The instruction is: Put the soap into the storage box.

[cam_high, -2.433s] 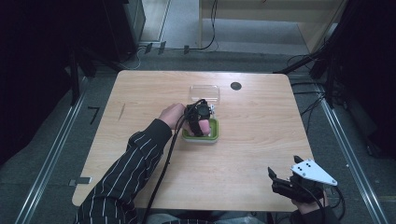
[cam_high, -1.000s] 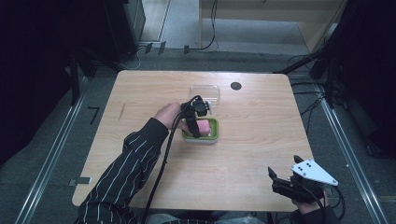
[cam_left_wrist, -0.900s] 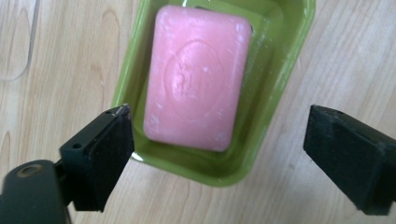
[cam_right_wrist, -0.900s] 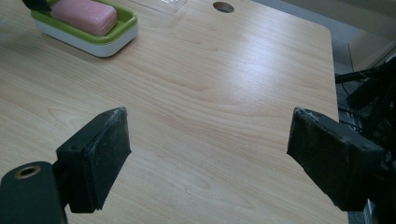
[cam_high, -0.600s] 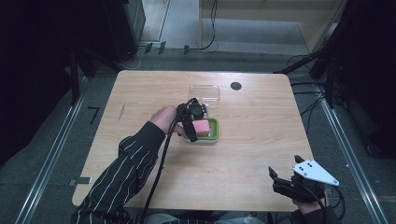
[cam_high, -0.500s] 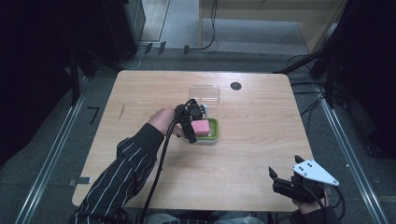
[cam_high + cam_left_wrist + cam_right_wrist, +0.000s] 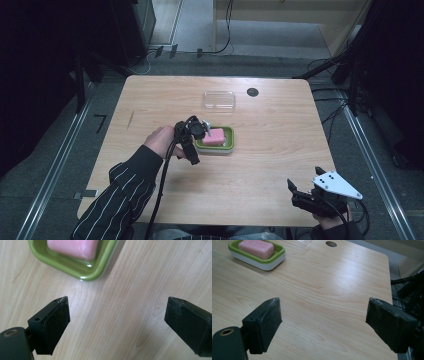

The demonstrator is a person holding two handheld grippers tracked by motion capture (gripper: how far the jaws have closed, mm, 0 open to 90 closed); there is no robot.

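A: Where is the soap [image 7: 215, 137] at this moment?

B: The pink bar lies in the green soap dish [image 7: 229, 141], near the middle of the desk [image 7: 280, 135]. Nothing touches it.

A: And the left tool [image 7: 192, 147]?

B: Just beside the dish, on its left in the high view, over bare wood. Its jaws have just been opening and now stand wide apart, released, with nothing between them. In the left gripper view [image 7: 117, 315] one corner of the dish [image 7: 85, 271] and part of the soap [image 7: 72, 247] sit above the jaws.

A: Right tool [image 7: 300, 195]?

B: At the near right corner of the desk, well apart from the dish. Jaws spread wide, empty; in the right gripper view [image 7: 323, 317] only wood lies between them, with dish [image 7: 269, 261] and soap [image 7: 257, 248] far off at upper left.

A: Anything else on the desk?

B: A clear lid [image 7: 219, 100] lies flat behind the dish, apart from it.
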